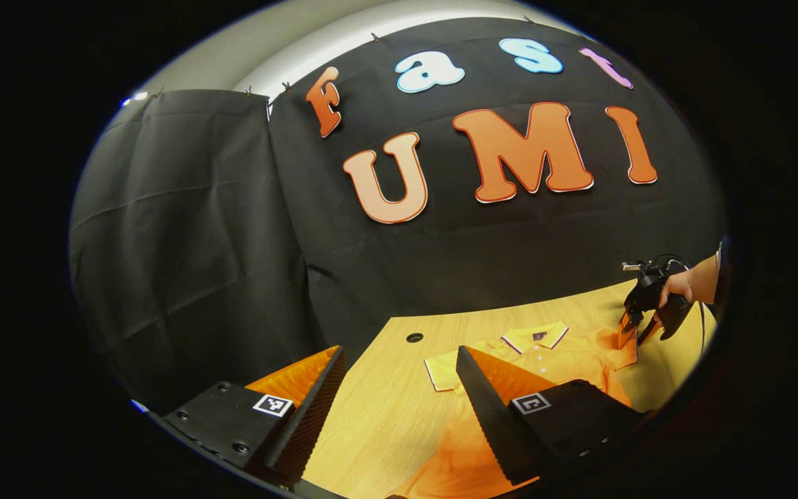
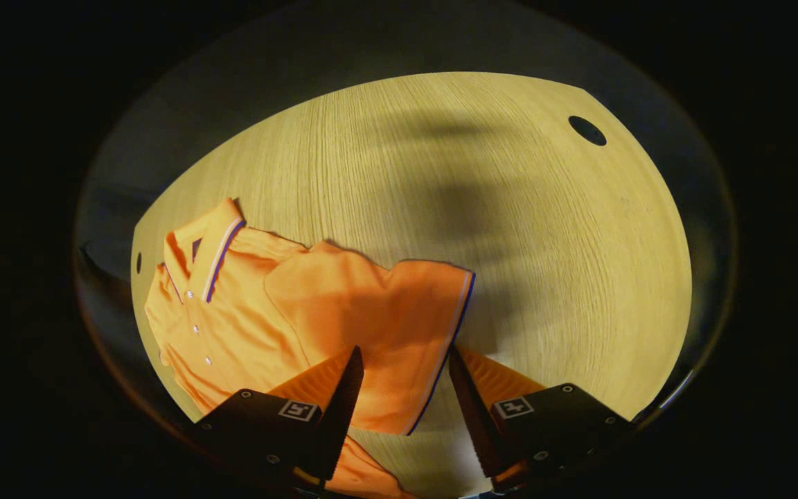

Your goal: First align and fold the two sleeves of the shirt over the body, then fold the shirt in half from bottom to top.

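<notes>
In the left gripper view the left gripper (image 1: 399,409) was held open and empty above the table (image 1: 385,409), the shirt (image 1: 551,357) lying ahead and rightward, while the right gripper (image 2: 402,402), seen open astride the nearer sleeve (image 2: 399,312), was judged the better placed to fold it.

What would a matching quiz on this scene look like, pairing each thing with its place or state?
Things:
1. shirt
2. round hole
3. right gripper
4. collar

Places or states:
A. open, fingers astride the sleeve's striped edge
B. cut into the bare table top, away from the cloth
C. lying on the wooden table
D. trimmed with a dark stripe, above the buttons

Pairs: 1-C, 2-B, 3-A, 4-D
</notes>
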`<state>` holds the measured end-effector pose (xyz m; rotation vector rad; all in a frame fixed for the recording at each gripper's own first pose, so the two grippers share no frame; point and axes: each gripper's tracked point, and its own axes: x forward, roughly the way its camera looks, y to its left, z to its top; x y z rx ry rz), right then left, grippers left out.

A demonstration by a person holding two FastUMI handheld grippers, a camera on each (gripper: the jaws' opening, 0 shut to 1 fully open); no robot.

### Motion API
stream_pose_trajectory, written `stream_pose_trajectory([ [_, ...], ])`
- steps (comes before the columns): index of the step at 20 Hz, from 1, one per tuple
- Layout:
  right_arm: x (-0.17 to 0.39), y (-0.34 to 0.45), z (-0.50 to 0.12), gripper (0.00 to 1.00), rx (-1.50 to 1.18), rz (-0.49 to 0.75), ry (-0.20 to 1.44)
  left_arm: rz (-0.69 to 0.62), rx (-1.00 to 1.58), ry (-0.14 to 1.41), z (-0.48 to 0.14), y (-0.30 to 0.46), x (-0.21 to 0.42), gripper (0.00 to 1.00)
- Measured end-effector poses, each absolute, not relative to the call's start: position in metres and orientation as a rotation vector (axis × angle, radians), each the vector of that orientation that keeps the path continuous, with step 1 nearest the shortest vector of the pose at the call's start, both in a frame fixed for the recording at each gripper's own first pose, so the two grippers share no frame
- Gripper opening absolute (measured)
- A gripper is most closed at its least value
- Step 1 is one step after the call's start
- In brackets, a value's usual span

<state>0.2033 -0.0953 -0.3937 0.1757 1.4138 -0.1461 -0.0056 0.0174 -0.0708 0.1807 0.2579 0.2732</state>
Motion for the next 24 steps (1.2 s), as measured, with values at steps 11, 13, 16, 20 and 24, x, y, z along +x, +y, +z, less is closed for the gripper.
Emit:
stream_pose_trajectory([
  [11,0.212,-0.093,-0.372,0.09,0.312,-0.054,1.354,0.291,0.163,0.287,-0.085,0.024,-0.006,1.0],
  [13,0.22,-0.084,-0.353,0.09,0.337,-0.03,1.311,0.295,0.155,0.295,-0.088,0.027,-0.007,0.99],
  [16,0.224,-0.058,-0.335,0.09,0.324,0.032,1.282,0.294,0.145,0.307,-0.093,0.028,-0.007,0.99],
  [20,0.231,-0.015,-0.31,0.09,0.349,0.122,1.261,0.287,0.155,0.315,-0.096,0.025,-0.006,0.99],
  [24,0.243,0.031,-0.292,0.09,0.4,0.21,1.213,0.29,0.168,0.326,-0.099,0.027,-0.009,0.99],
])
